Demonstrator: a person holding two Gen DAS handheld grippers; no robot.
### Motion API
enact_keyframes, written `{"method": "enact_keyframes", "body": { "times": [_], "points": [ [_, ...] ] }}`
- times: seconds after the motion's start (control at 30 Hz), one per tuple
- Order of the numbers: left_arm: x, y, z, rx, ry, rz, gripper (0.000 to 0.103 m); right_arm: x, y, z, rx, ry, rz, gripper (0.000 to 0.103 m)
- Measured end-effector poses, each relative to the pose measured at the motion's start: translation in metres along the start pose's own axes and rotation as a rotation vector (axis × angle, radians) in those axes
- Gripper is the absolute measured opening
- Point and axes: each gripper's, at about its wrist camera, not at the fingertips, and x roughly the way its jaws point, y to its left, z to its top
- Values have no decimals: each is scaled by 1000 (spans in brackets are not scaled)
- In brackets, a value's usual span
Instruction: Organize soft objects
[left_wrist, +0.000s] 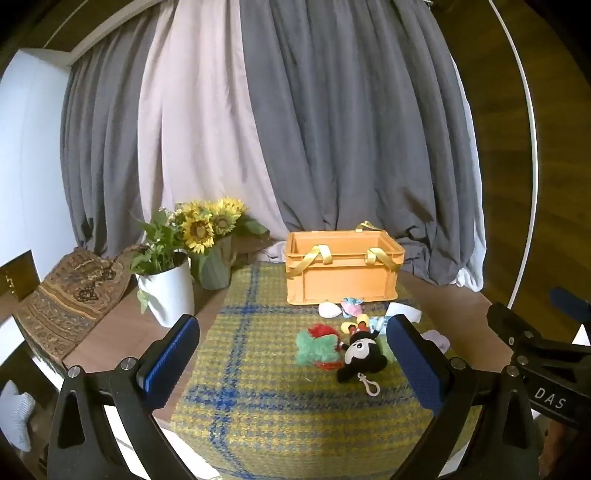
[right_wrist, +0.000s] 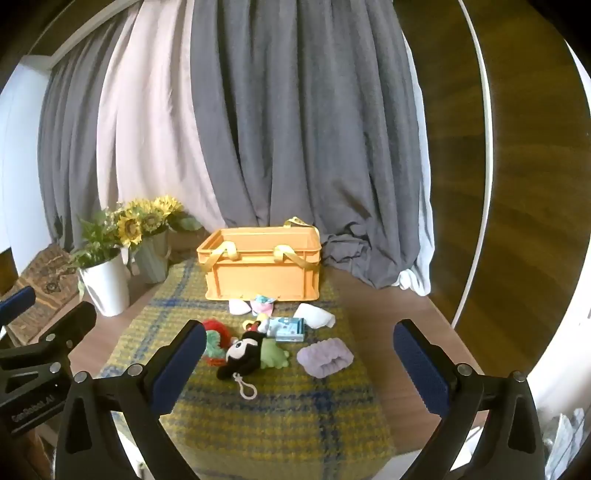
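While the black-and-white mouse plush lies near the middle of the plaid mat, its long axis runs on a slant, face toward the mat's left edge, with its white clip loop trailing toward the near edge. A green plush touches its right side, and a red-and-green fuzzy toy lies just beside it on the left. A lavender scrunchie sits apart near the mat's right edge. Behind these lie a light-blue packet, a folded white cloth, a white pad and a small pastel toy, close to the front wall of the orange crate. The crate stands at the mat's far edge, yellow straps draped over its rim; its inside cannot be seen. The near half of the mat is bare. Two pots of sunflowers stand at the bench's far left corner. The left tongs and the right tongs are both spread wide, pinching nothing, short of the toys.
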Motion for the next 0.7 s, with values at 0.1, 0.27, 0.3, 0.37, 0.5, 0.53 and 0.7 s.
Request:
{"method": "enact_keyframes", "body": {
  "times": [0.1,0.27,0.3,0.37,0.5,0.53,0.7],
  "points": [
    [-1,1,-1,-20,-27,3,103,0,-1,-1,14,12,5,103],
    [-9,-5,-1,-11,-28,10,103,-6,0,0,-1,2,-3,103],
    [-9,-7,2,-8,-26,11,103,-10,-8,2,16,-5,4,103],
    [-10,-7,2,-11,-30,7,103,-14,-10,3,19,-6,3,103],
    [-12,-7,16,-14,-22,1,103,-14,-13,3,29,-10,-1,103],
    [-11,-8,17,-12,-21,1,103,-15,-14,4,31,-12,-3,103],
    [-9,-9,25,-11,-17,-5,103,-14,-16,2,34,-12,-5,103]
  ]
}}
